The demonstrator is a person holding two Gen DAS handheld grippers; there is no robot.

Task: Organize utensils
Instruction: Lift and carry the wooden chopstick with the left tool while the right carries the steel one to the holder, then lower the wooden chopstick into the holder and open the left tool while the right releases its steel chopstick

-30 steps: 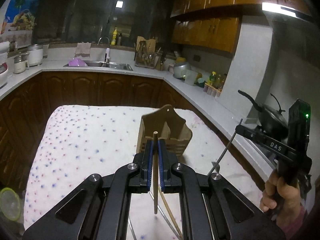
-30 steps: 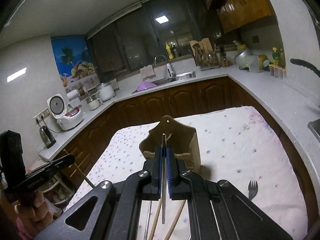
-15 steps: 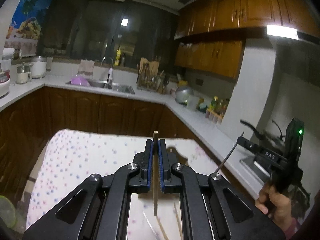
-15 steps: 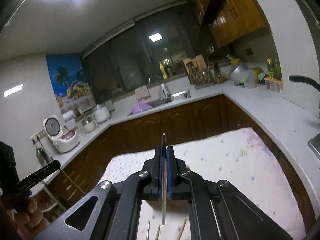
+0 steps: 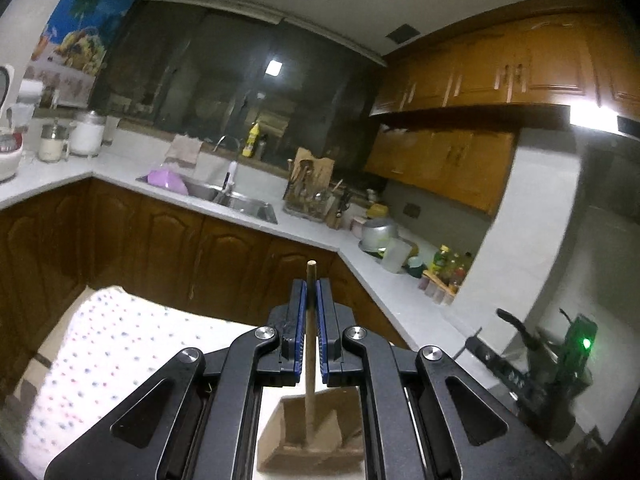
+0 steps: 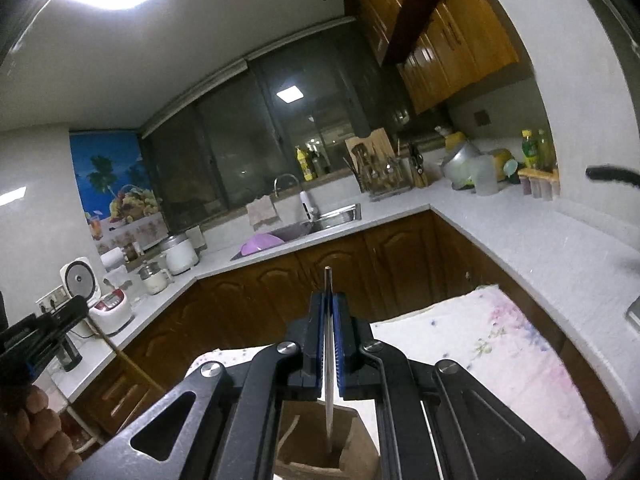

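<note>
My left gripper point(image 5: 311, 292) is shut on a wooden chopstick point(image 5: 309, 364) that stands upright between the blue pads. Its lower end hangs just over the brown utensil holder point(image 5: 312, 446) on the dotted tablecloth. My right gripper point(image 6: 328, 304) is shut on a thin metal utensil handle point(image 6: 328, 380), also upright. That handle's lower end reaches into the holder point(image 6: 320, 448), seen from above. The right gripper point(image 5: 536, 376) also shows at the lower right of the left wrist view. The left gripper point(image 6: 44, 332) and a hand point(image 6: 40, 432) show at the left edge of the right wrist view.
The holder stands on a table under a white dotted cloth point(image 5: 92, 352). Behind it runs an L-shaped counter with a sink point(image 5: 240, 202), a dish rack point(image 5: 310, 188), pots and bottles point(image 5: 444, 272). A rice cooker point(image 6: 86, 292) sits on the left counter.
Both grippers have risen and moved forward over the holder, which slid from the middle of each view to the bottom edge. The utensils lying on the cloth have dropped out of view.
</note>
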